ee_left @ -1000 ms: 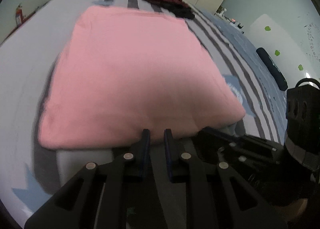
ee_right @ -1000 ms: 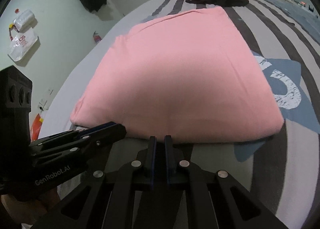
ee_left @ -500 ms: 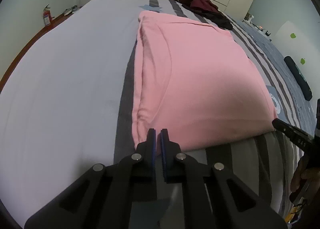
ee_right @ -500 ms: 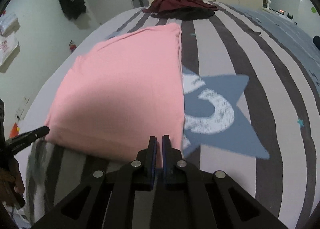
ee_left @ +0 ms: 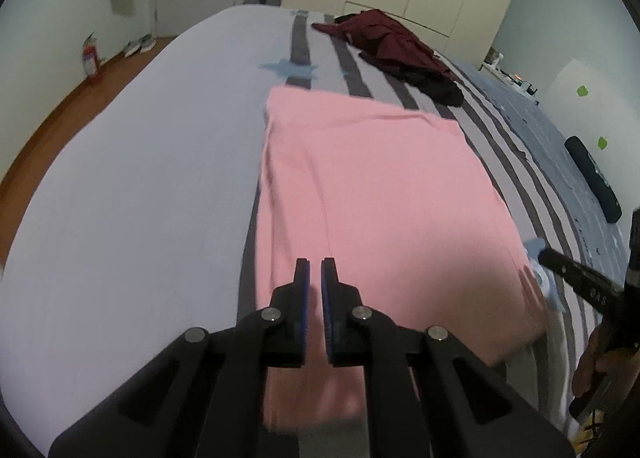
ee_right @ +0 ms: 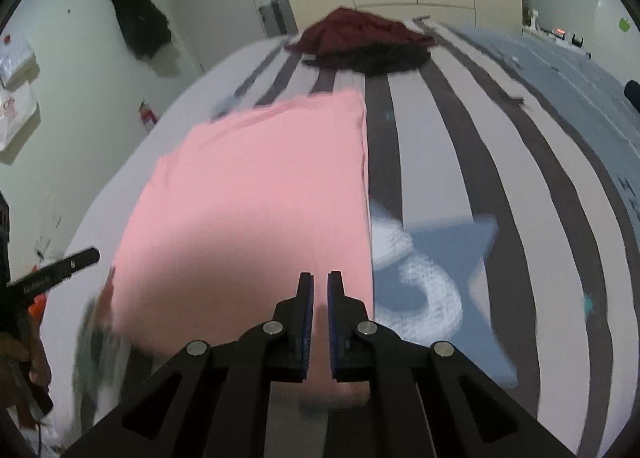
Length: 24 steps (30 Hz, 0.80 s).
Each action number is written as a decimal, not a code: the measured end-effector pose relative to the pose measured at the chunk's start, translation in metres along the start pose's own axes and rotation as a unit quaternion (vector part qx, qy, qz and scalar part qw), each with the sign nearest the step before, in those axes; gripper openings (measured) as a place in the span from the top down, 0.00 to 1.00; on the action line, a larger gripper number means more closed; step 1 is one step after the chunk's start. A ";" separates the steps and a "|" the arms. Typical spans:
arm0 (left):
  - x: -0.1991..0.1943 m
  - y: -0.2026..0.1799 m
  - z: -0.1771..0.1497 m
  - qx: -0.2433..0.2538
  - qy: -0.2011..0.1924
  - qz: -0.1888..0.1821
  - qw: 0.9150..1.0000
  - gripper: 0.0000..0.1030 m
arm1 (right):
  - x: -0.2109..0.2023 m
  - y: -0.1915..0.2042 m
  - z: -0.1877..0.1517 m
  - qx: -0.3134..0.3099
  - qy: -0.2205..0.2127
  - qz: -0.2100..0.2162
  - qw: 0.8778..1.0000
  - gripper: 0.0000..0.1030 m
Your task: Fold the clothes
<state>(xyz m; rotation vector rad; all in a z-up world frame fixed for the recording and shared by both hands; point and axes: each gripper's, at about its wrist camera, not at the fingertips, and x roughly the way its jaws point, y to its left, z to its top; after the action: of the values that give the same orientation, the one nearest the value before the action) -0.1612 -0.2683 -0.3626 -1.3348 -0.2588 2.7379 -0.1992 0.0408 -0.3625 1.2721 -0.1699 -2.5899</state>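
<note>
A folded pink cotton garment (ee_left: 384, 194) lies flat on the striped grey-and-white bed cover (ee_left: 132, 186), its near edge lifted off the bed. The left claw (ee_left: 315, 278) pinches the near left corner of that edge, pink cloth showing in the narrow slit between its blue pads; the right claw (ee_right: 319, 294) pinches the near right corner in the same way.

The step in hand looks like carrying the near edge over toward the far edge to halve the garment. Done well, both corners should travel together at the same height — one racing ahead would skew the fold — and the cloth should stay lightly taut between the two claws so no crease gets trapped underneath. Landing edge on edge matters more than speed.

Both claws point steeply down and forward over the bed, set apart at the garment's width. A heap of dark maroon and black clothes (ee_right: 360, 42) waits near the far end of the bed, well clear.
</note>
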 end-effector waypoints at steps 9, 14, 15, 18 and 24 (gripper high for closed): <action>0.044 0.018 -0.004 -0.009 0.030 0.029 0.999 0.95 | 0.048 -0.012 0.002 -0.012 0.022 -0.015 1.000 0.94; 0.032 0.019 -0.012 -0.011 0.038 0.034 0.999 0.95 | 0.036 -0.017 -0.017 -0.013 0.032 -0.013 0.999 0.94; 0.031 0.019 -0.005 -0.016 0.034 0.034 0.999 0.95 | 0.034 -0.017 -0.012 -0.011 0.030 -0.013 0.999 0.94; 0.033 0.016 0.020 -0.012 0.006 0.026 1.000 0.95 | 0.028 -0.017 0.005 -0.005 0.021 -0.012 1.000 0.94; 0.074 0.010 0.076 0.013 -0.012 0.026 1.000 0.95 | 0.054 -0.006 0.068 -0.016 -0.025 -0.004 1.000 0.93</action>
<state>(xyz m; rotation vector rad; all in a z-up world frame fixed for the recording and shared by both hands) -0.2664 -0.2761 -0.3754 -1.3211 -0.1918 2.7912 -0.2861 0.0318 -0.3635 1.2008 -0.1308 -2.6215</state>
